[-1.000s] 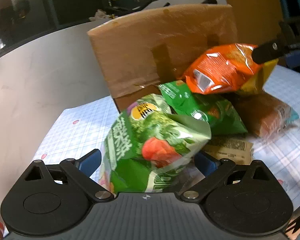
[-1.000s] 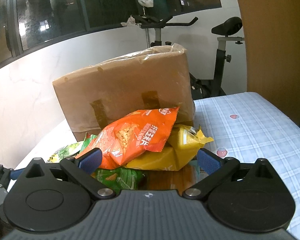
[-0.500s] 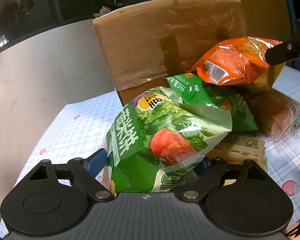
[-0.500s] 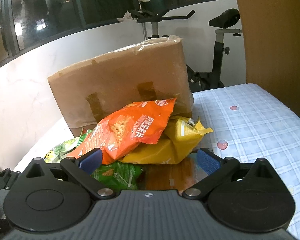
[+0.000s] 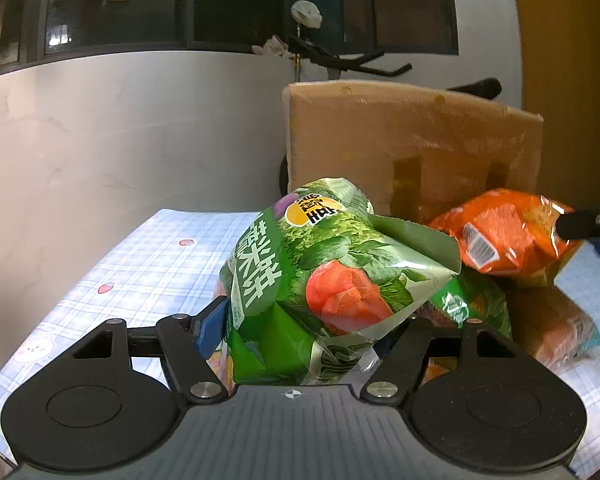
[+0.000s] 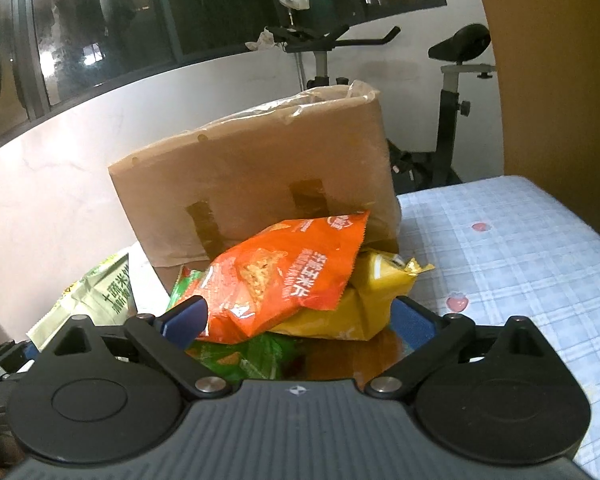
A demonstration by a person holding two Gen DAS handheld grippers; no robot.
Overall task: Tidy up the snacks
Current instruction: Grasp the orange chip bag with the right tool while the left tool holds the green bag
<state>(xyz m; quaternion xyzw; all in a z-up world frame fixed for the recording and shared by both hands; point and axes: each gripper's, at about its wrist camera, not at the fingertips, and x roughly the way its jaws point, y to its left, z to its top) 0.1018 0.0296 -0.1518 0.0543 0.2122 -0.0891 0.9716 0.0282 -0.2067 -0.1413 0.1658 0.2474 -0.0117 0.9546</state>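
A green vegetable snack bag stands between the fingers of my left gripper, whose jaws are closing. The left pad presses its side, the other pad is hidden behind it, and the bag comes up with the gripper. To its right lies a pile: an orange chip bag on top, a second green bag and a brown packet. My right gripper straddles the orange bag and a yellow bag. Its jaws are closing, with the pads at the bags' sides and not squeezing them.
A tall cardboard box stands upright right behind the pile. The blue checked tablecloth stretches to the right, and also lies to the left of the green bag. An exercise bike and a white wall are beyond the table's far edge.
The left jaws narrowed onto the green bag, and the bag rose and rolled with the gripper; the box now sits further right in that view. The right jaws narrowed slightly; that hand stayed put.
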